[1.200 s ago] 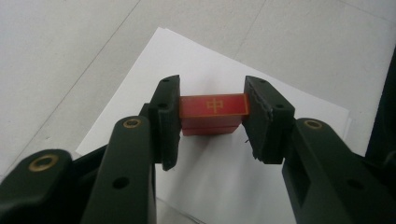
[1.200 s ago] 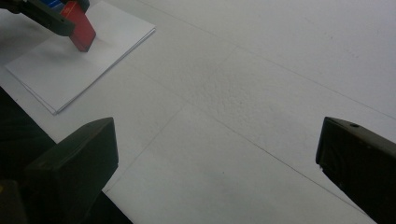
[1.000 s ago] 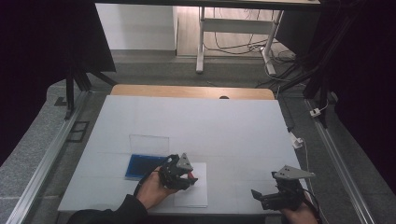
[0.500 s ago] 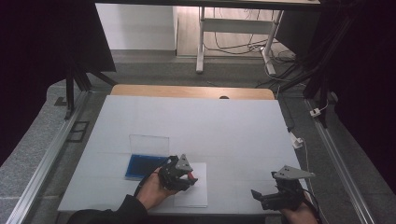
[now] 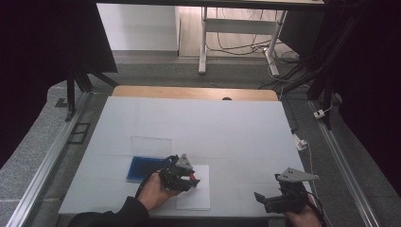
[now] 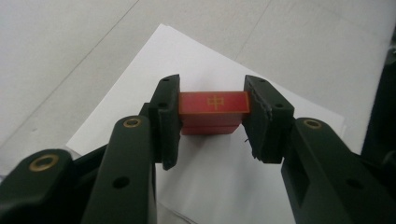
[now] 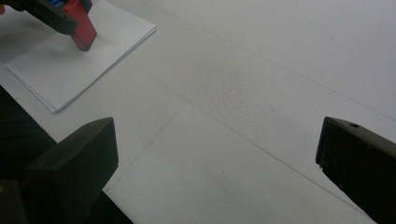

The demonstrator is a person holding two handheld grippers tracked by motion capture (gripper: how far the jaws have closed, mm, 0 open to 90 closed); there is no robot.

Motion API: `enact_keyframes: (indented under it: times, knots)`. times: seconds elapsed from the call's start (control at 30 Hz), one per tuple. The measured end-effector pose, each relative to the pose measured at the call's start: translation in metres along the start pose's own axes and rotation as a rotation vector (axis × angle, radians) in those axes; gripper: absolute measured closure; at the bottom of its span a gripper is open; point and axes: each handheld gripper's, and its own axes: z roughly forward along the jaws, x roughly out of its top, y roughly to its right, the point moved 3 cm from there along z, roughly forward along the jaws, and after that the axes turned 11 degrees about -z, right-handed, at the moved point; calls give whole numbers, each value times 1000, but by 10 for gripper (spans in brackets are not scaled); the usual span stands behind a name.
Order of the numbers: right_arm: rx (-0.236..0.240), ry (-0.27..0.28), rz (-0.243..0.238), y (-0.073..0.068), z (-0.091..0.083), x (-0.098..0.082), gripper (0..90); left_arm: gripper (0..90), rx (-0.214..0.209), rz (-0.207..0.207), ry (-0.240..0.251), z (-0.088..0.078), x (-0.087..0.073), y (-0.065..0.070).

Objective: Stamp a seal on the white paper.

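My left gripper [image 6: 212, 112] is shut on a red block [image 6: 213, 110] with a gold mark on its top face, a stamp by its look. It holds the block just above a small stack of white paper [image 6: 187, 70]. From above, the left gripper [image 5: 189, 177] sits over the paper [image 5: 196, 196] near the table's front edge, with the red block [image 5: 193, 176] at its tip. The right gripper view catches the red block [image 7: 81, 25] tilted over the paper [image 7: 70, 65]. My right gripper [image 5: 272, 201] rests at the front right, open, with bare table between its jaws [image 7: 219, 154].
A blue pad in an open clear case [image 5: 142, 165] lies just left of the paper. The white table cover [image 5: 203, 127] stretches back to a wooden edge [image 5: 189, 92]. Metal rails run along both sides, and a white cable clip [image 5: 300, 142] sits at the right edge.
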Motion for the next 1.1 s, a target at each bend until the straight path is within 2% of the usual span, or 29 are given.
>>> enact_keyframes:
  times: [0.07,0.17,0.23,0.4,0.5,0.73,0.83,1.1]
  knots:
    - [0,0,0,0,0,0,0,585,2,6,-1,0,0,0]
    - [1,-1,-1,0,0,0,0,585,71,82,-14,2,0,10]
    - [1,-2,0,0,0,0,0,586,95,92,-16,2,0,13]
    - [2,-3,-1,0,0,0,0,586,119,116,-20,2,0,16]
    - [1,0,0,0,0,0,0,585,85,92,-14,2,-1,11]
    - [1,-1,-1,0,0,0,0,582,68,86,-17,1,1,9]
    - [2,-1,-2,0,0,0,0,581,54,63,-19,0,3,8]
    - [3,0,0,0,0,0,0,579,34,57,55,-17,10,8]
